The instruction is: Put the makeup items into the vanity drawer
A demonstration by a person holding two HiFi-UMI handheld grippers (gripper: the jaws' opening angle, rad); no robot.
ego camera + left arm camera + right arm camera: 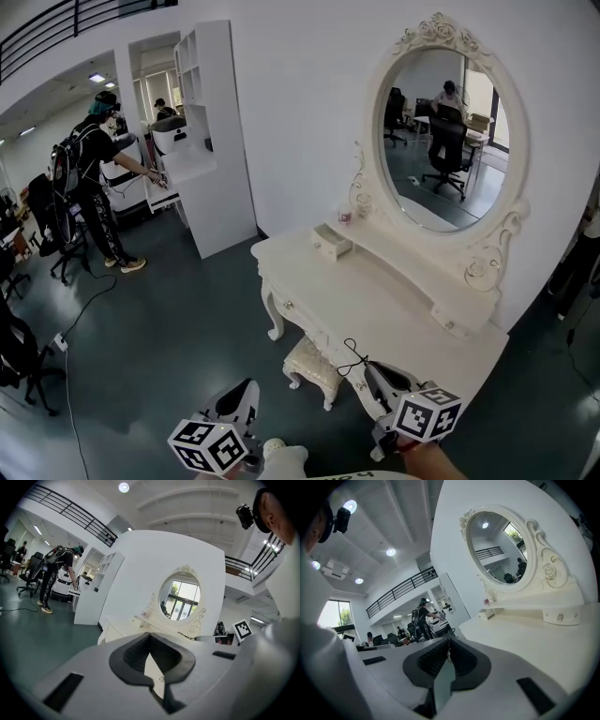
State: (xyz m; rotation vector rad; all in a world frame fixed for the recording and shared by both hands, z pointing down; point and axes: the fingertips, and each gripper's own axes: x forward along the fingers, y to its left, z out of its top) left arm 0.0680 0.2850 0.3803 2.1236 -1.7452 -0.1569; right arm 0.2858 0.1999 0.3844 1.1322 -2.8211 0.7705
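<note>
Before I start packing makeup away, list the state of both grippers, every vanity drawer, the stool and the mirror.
Left gripper: shut, nothing between the jaws.
Right gripper: shut, nothing between the jaws.
Front drawer: closed.
Far small drawer: closed.
Near small drawer: closed.
Stool: tucked partly under the vanity.
Mirror: upright.
</note>
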